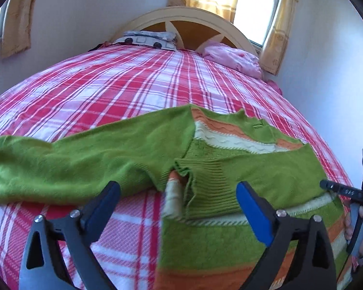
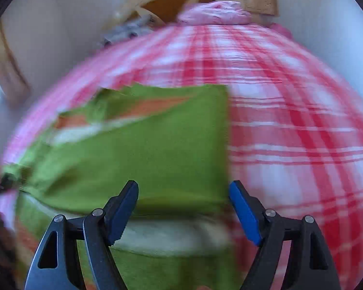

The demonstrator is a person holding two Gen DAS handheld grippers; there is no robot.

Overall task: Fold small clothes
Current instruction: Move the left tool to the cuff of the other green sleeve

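While both tongs gape empty | left gripper (image 1: 179, 203) above ribbed cuff (image 1: 205, 181) | right gripper (image 2: 184, 207) over folded sleeve (image 2: 157, 149) — pinch left sleeve (image 1: 72, 159) next, lay it flat across green sweater (image 1: 205, 246).

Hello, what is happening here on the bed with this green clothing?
A person with a gripper in each hand is folding a small green knitted sweater with orange and cream stripes on a bed with a red plaid bedspread. One sleeve is already folded across the body; the other still lies stretched out to the side. The left gripper is open above the ribbed cuff of the folded sleeve, holding nothing. The right gripper is open too, over the sweater's other side, in a blurred view.
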